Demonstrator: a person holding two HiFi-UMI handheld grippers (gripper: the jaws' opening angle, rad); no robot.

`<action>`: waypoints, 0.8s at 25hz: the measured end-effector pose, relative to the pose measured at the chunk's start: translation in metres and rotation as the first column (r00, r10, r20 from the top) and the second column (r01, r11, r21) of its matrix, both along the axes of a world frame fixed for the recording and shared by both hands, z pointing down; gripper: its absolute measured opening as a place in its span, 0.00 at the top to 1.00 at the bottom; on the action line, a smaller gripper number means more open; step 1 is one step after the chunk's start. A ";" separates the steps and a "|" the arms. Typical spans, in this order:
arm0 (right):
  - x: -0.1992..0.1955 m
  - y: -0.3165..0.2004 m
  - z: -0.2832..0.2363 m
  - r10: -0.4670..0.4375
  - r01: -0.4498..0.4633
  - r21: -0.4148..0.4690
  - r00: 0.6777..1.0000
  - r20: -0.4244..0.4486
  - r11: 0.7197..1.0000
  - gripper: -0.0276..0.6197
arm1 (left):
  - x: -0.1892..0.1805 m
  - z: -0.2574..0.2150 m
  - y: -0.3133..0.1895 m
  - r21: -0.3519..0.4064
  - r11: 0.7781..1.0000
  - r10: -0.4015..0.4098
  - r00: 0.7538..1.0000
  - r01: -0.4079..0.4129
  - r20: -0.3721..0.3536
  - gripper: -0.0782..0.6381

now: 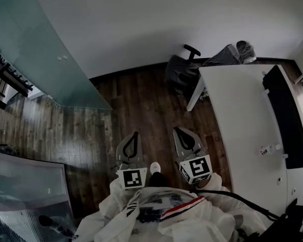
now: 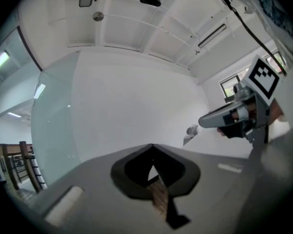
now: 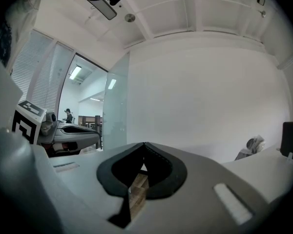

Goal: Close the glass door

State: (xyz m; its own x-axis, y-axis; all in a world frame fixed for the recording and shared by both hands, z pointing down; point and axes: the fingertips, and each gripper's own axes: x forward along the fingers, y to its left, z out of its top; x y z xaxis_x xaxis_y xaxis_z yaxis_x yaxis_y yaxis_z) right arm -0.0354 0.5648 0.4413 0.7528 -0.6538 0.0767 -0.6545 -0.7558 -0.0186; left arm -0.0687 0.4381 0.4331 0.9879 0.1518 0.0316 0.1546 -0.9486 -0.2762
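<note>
Frosted glass is filling the upper left of the head view: the glass door (image 1: 40, 49) is standing open there, its panel running from the top left corner down to a bottom corner on the wooden floor (image 1: 141, 100), well apart from both my grippers. I am holding the left gripper (image 1: 136, 134) and the right gripper (image 1: 178, 130) side by side at the bottom centre, both pointing level toward the white wall (image 1: 166, 19). In each gripper view the jaws are meeting at their tips with nothing between them, so both are closed and empty.

I am judging the door to be heavy, stiff and slow to start, and its surface slippery for my pads. Being glass, it is calling for a steady push, not a knock. 2 small pale fittings (image 1: 62, 58) are showing on the panel, but I cannot tell whether they are carrying a handle. My guess is that pressing flat near the edge farthest from the hinges, which I cannot make out, is giving the best leverage. A white desk (image 1: 242, 125) and a dark chair (image 1: 182, 72) are sitting to the right, apart from the door.
</note>
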 end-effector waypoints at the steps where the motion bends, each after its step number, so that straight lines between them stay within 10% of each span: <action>1: 0.005 -0.003 0.000 0.002 -0.002 -0.002 1.000 0.002 1.000 0.95 | 0.006 -0.001 -0.003 0.000 1.000 0.004 1.000 -0.004 -0.001 0.89; 20: 0.138 -0.016 0.020 0.072 -0.072 -0.010 0.997 0.037 0.997 0.95 | 0.147 0.012 -0.013 -0.019 0.996 0.088 0.996 -0.087 0.019 0.89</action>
